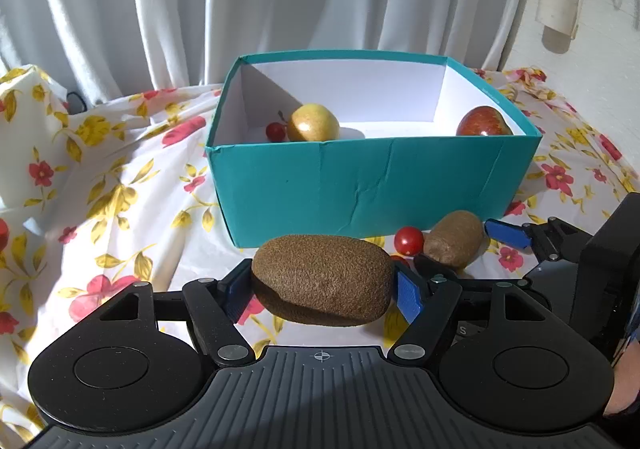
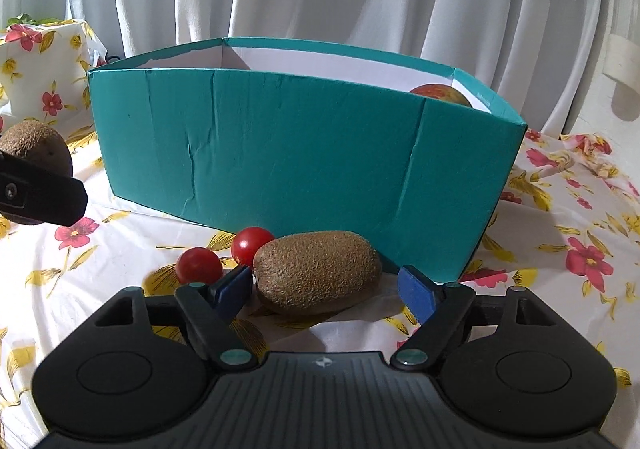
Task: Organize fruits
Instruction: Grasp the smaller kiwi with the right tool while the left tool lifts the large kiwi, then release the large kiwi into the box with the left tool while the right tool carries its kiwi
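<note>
Trouble could start at the right claw (image 2: 326, 291): its jaws sit wide around the second kiwi (image 2: 318, 273) at lower centre, not yet pressing, with 2 tomatoes (image 2: 199, 265) just left that we might knock away. Our left claw (image 1: 322, 291) grips the first kiwi (image 1: 322, 279) lengthwise; it could slip before reaching the teal box (image 1: 372, 185).

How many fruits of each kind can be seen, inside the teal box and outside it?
Kiwis: 2, both outside the teal box
Apples: 2, one yellow and one red, both in the box
Cherry tomatoes: 3, two outside, one small red fruit in the box that looks the same
Total: 7
</note>
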{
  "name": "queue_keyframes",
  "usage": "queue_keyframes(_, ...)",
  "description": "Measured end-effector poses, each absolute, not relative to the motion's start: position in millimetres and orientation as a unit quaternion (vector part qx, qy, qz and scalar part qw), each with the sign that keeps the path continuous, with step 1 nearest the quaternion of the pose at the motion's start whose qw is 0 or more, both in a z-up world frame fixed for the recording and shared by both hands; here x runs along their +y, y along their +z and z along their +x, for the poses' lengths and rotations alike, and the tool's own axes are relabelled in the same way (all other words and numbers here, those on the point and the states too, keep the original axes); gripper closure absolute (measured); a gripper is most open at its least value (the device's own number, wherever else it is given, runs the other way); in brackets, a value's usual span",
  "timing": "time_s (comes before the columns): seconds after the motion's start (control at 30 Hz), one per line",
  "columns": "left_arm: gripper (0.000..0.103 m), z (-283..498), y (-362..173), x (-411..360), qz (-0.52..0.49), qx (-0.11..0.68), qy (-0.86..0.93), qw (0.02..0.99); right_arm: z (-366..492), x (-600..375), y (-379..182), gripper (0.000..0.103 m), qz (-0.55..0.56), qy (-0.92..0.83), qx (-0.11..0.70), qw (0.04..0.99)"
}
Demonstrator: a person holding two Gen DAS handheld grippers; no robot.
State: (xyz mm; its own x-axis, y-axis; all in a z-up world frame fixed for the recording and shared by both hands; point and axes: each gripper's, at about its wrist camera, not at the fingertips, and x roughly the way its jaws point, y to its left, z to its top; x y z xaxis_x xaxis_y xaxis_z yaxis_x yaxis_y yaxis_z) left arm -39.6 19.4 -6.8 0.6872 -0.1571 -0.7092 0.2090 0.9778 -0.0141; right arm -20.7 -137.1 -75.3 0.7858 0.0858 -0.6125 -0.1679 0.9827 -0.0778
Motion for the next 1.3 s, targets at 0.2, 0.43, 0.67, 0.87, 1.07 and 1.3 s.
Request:
queue_keyframes(0.2, 0.027, -36.6, -7.4, 18.6, 0.036, 0.385, -0.100, 0.917, -10.7, -134.6, -79.3, 0.027, -0.051, 0.084, 0.321, 0.942)
queue_keyframes(0.43, 0.027, -34.1, -6.5, 17.1, 0.038, 0.385, -0.101, 0.916, -14.6, -136.4, -76.8, 0.035, -0.051, 0.089, 0.317, 0.943)
queue_keyframes(0.67, 0.027, -30.4, 3.8, 14.1, 0.040, 0.378, -0.100, 0.920, -30.8, -149.6, -52.3, 0.035, -0.031, 0.057, 0.299, 0.952)
queue_keyframes(0.87, 0.027, -21.2, 23.4, 5.7, 0.045, 0.364, -0.091, 0.926, -45.8, -161.6, -16.7, 0.035, -0.024, 0.025, 0.265, 0.964)
queue_keyframes(1.07, 0.027, -10.2, 45.0, -3.3, 0.045, 0.345, -0.094, 0.933, -56.1, -172.6, 11.6, 0.035, -0.013, -0.002, 0.235, 0.972)
queue_keyframes(1.3, 0.027, 3.1, 67.4, -10.4, 0.041, 0.319, -0.091, 0.942, -66.9, -179.5, 31.7, 0.035, -0.010, -0.023, 0.213, 0.977)
